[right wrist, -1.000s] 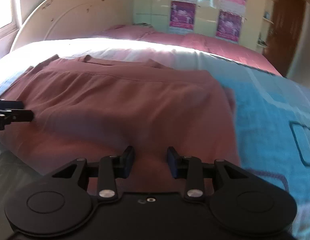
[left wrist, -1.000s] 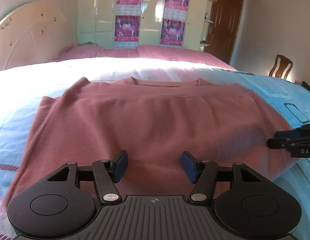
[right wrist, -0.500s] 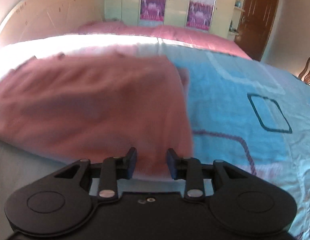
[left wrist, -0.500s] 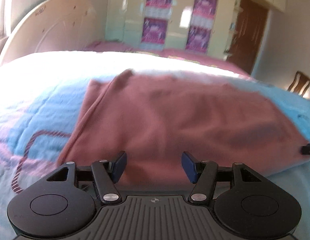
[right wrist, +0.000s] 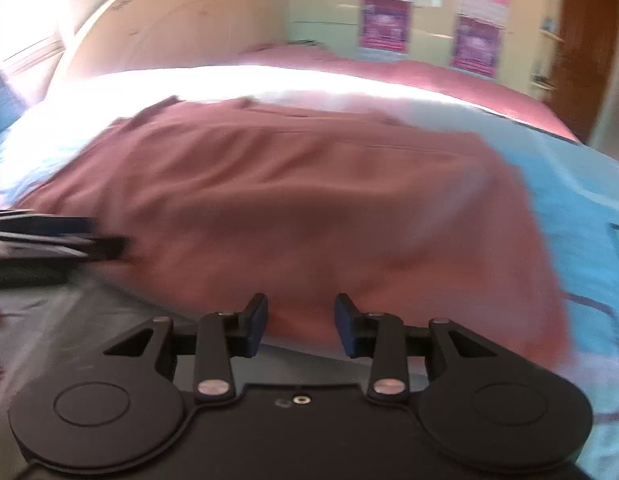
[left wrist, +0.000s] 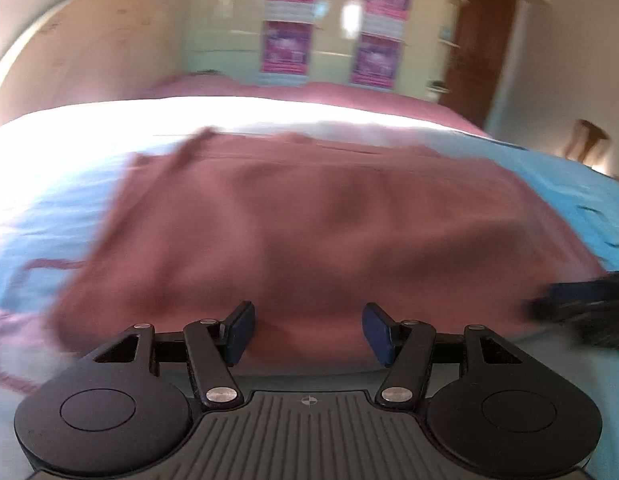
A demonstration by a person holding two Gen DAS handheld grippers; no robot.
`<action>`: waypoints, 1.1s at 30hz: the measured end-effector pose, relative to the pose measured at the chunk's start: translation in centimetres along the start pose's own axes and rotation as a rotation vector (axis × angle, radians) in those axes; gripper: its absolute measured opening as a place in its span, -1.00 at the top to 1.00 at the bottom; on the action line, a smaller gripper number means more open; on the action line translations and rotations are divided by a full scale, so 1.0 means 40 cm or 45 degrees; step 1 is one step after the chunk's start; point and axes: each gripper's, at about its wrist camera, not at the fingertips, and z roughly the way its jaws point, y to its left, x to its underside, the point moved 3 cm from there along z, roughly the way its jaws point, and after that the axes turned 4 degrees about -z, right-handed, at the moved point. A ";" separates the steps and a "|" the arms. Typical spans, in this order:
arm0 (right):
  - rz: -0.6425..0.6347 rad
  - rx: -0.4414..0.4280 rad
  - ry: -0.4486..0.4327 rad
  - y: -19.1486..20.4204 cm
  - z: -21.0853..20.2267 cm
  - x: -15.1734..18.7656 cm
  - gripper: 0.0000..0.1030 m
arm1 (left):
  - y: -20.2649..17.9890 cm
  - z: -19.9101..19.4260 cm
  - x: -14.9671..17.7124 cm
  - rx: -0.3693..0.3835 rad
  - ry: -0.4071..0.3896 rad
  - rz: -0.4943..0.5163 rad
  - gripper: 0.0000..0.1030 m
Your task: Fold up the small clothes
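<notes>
A dusty-pink garment (left wrist: 329, 232) lies folded flat on the light blue bedspread (left wrist: 41, 216); it also shows in the right wrist view (right wrist: 309, 208). My left gripper (left wrist: 308, 330) is open and empty, at the garment's near edge. My right gripper (right wrist: 301, 322) is open and empty, also at the near edge. The right gripper's tips show blurred at the right of the left wrist view (left wrist: 581, 308); the left gripper's tips show at the left of the right wrist view (right wrist: 69, 236). Both views are motion-blurred.
A cream headboard (right wrist: 169, 28) stands at the far left, pink pillows (left wrist: 349, 96) lie at the bed's head. A wardrobe with posters (left wrist: 333, 24) and a brown door (left wrist: 481, 40) are behind. A wooden chair (left wrist: 585, 140) stands at the far right.
Both grippers have drawn back to the garment's near edge. The views swung left and right and are now centred on the garment again. Both stay open and empty.
</notes>
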 end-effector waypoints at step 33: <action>0.160 0.227 0.079 -0.243 -0.051 0.089 0.67 | 0.125 -0.007 0.030 -0.169 0.000 -0.031 -0.15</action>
